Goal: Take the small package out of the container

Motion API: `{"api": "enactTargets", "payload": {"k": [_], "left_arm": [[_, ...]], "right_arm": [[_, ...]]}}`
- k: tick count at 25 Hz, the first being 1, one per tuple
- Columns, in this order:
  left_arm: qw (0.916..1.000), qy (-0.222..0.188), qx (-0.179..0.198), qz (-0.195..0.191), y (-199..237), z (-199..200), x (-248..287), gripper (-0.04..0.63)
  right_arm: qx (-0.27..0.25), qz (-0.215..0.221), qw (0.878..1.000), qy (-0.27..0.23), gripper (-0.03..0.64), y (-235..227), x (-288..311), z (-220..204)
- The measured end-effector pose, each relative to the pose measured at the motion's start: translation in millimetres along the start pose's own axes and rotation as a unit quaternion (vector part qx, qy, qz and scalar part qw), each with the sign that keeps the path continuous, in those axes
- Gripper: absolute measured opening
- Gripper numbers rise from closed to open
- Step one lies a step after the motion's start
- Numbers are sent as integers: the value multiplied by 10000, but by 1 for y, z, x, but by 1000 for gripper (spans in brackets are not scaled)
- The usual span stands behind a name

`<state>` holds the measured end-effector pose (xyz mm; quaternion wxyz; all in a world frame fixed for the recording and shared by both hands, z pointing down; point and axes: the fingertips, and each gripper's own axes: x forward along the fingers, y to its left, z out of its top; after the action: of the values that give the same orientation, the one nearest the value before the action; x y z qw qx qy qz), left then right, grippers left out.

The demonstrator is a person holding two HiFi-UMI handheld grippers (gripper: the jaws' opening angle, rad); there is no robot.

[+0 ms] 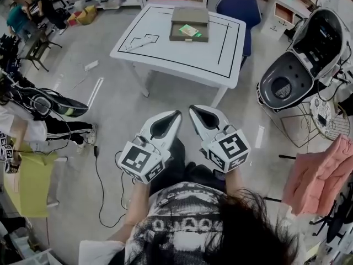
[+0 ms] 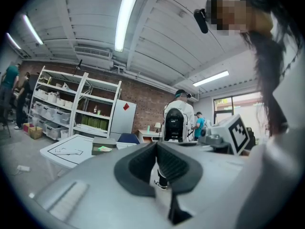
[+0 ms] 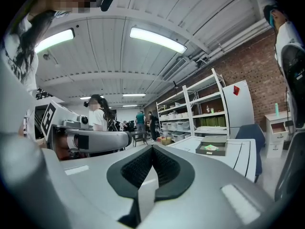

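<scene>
White table (image 1: 182, 59) is standing well ahead of the person, with the open brown container (image 1: 175, 36) sitting on its far side. Short of the table, the left gripper (image 1: 176, 115) and right gripper (image 1: 193, 110) are hovering with jaws pressed together, holding nothing. Inside the container the small green package (image 1: 189, 31) is lying flat. Best play, I reckon: closing in on the table, then spreading one pair of jaws before dipping past the container wall.

Container (image 1: 190, 15): shallow olive-brown box, open, sits flat on white table (image 1: 182, 57) near its far edge, roughly mid-width. Small package (image 1: 189, 30): green-and-white, flat, lying inside the container's tray, right of centre.
</scene>
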<state>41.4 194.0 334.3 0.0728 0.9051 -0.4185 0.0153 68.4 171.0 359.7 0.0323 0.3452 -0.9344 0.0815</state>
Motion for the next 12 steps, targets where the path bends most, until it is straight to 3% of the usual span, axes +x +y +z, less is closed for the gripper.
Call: {"api": "enactTargets", "payload": {"k": [12], "left_arm": [[9999, 34, -34, -157, 98, 16, 60, 0]], "right_arm": [[172, -70, 9998, 101, -3, -59, 96, 12]]}}
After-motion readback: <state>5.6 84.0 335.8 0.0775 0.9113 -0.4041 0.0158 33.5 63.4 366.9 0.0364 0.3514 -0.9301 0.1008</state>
